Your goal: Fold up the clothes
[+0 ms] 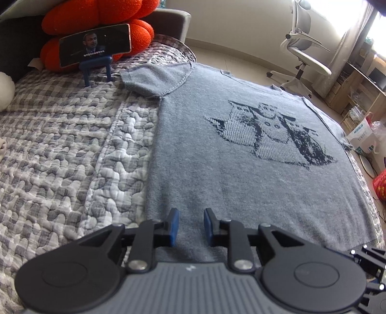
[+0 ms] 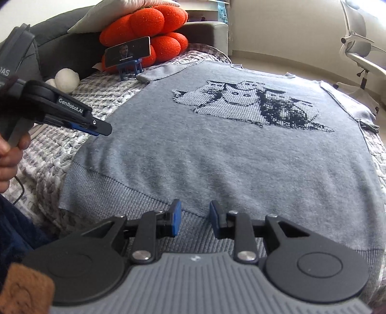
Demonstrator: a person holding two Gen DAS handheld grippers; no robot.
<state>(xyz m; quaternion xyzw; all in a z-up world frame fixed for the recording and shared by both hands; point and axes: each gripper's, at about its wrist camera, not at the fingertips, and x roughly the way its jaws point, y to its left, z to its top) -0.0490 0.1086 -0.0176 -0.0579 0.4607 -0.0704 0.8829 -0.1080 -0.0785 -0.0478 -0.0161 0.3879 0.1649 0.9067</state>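
A grey knitted short-sleeved sweater with a dark woven picture on its chest lies spread flat on the bed, hem toward me. My left gripper stands open above the sweater's lower left part, with only flat cloth showing below the gap. In the right wrist view the left gripper hangs in the air over the sweater's left edge, clear of the cloth. My right gripper is open over the ribbed hem, and the hem lies flat beneath its blue pads.
A checked quilt covers the bed. At the head end are an orange cushion, a phone on a blue stand and a white plush. An office chair and bags stand on the floor to the right. A person's hand holds the left gripper.
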